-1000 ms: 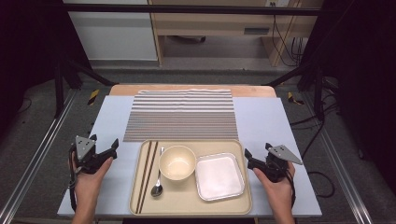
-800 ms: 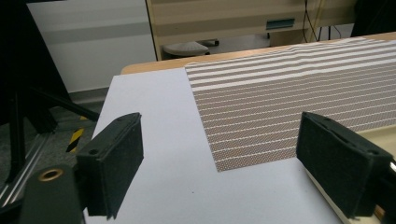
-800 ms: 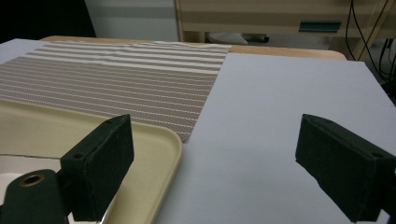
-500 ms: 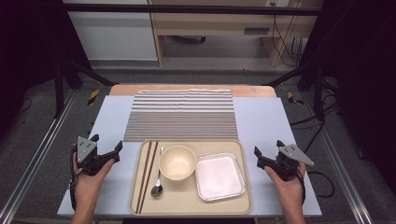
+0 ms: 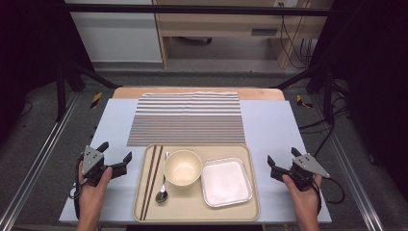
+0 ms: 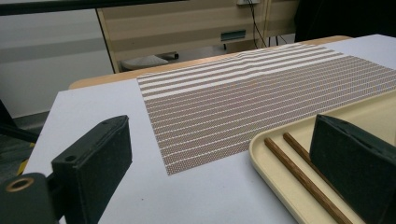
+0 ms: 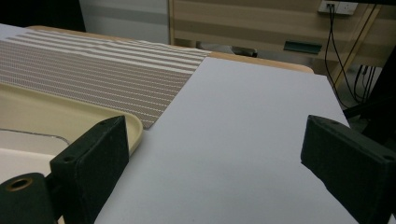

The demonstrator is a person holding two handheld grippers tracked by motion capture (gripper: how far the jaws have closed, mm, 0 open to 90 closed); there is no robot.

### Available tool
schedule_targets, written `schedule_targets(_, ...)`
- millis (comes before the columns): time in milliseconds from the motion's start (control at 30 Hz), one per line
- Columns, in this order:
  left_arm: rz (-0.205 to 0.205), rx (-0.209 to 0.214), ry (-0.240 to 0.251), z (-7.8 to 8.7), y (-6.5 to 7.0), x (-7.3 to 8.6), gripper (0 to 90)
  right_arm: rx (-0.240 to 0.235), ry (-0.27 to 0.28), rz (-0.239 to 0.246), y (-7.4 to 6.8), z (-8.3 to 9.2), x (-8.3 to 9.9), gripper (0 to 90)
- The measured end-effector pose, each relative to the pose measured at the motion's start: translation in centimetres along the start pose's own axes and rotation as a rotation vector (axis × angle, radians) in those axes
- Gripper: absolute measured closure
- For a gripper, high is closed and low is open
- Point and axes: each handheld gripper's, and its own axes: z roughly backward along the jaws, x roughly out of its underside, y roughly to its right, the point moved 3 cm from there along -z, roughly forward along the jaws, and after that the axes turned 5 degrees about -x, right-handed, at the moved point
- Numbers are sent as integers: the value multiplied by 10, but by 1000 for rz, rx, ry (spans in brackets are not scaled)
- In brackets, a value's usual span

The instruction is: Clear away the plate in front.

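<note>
A beige tray (image 5: 139, 192) lies at the table's near edge. It carries brown chopsticks (image 5: 151, 180), a metal spoon (image 5: 162, 190), a cream bowl (image 5: 182, 167) and a square white dish (image 5: 225, 182). My left gripper (image 5: 115, 151) hovers just left of the tray, open, and its jaws have just been opening with nothing between them. In the left gripper view that gripper (image 6: 222, 135) faces the tray corner (image 6: 266, 154) and the chopsticks (image 6: 299, 172). My right gripper (image 5: 282, 157) is right of the tray, apart from it and open; its jaws have also just been widening around nothing. Bare table lies ahead of it (image 7: 217, 135).
A striped placemat (image 5: 186, 118) lies flat behind the tray on the pale blue tabletop (image 5: 269, 125). Beyond the table's wooden far edge (image 5: 197, 91) are a cabinet and cables. Dark frame legs stand at both sides.
My right gripper has moved to the right, away from the tray's edge. The left gripper has stayed almost in place, its jaws a little wider.
</note>
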Motion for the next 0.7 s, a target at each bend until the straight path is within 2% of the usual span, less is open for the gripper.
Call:
schedule_targets(133, 16, -3, 9, 1, -2, 1, 55, 12, 4, 25, 0, -1, 1, 111)
schedule_targets(267, 10, -6, 23, 1, -6, 1, 55, 23, 10, 52, -1, -3, 7, 115)
schedule_targets(500, 26, -1, 11, -1, -11, 5, 55, 78, 81, 127, -4, -4, 13, 100)
schedule_targets(667, 28, 13, 7, -3, -9, 5, 54, 96, 111, 138, -6, -3, 13, 100)
schedule_targets(700, 18, 16, 2, -3, -8, 5, 53, 99, 116, 139, -6, -3, 13, 99)
